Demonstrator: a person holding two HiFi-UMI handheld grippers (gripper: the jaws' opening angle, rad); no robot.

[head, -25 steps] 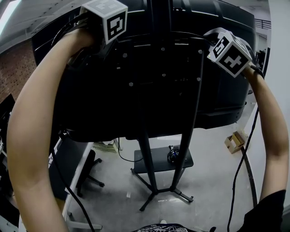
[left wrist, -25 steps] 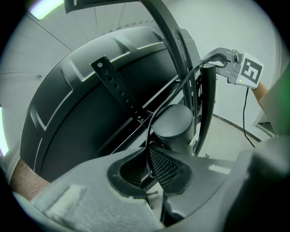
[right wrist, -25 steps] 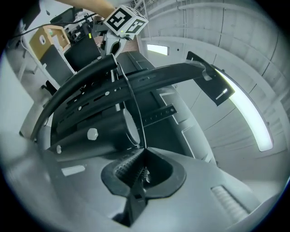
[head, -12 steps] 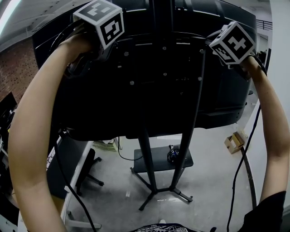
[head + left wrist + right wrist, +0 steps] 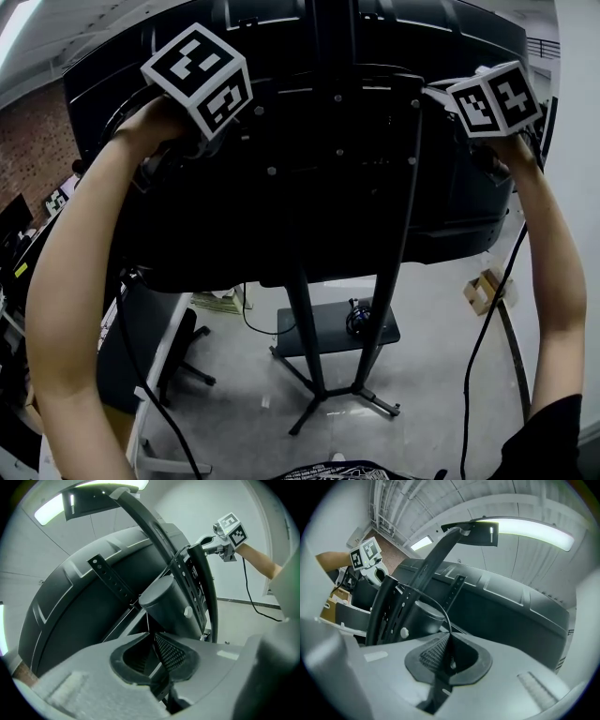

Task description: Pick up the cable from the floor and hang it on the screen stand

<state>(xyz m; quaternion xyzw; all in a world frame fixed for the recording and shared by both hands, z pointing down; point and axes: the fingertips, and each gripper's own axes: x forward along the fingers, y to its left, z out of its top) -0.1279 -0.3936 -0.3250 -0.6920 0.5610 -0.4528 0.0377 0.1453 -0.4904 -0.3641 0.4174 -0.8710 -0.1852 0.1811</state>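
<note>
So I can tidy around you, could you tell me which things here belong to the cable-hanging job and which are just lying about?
In the job: cable, screen stand, right gripper shut on the cable, left gripper, jaws opening with the cable between them.
Lying about: cardboard box, office chair.

The gripper (image 5: pixel 449 654) pinches a thin cable (image 5: pixel 436 604) that arcs up and left from its jaws toward the stand (image 5: pixel 386 609).

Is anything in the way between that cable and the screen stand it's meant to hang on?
Nothing visible does. The right gripper grips the cable, which arcs from its jaws straight to the rear bracket of the screen stand.
</note>
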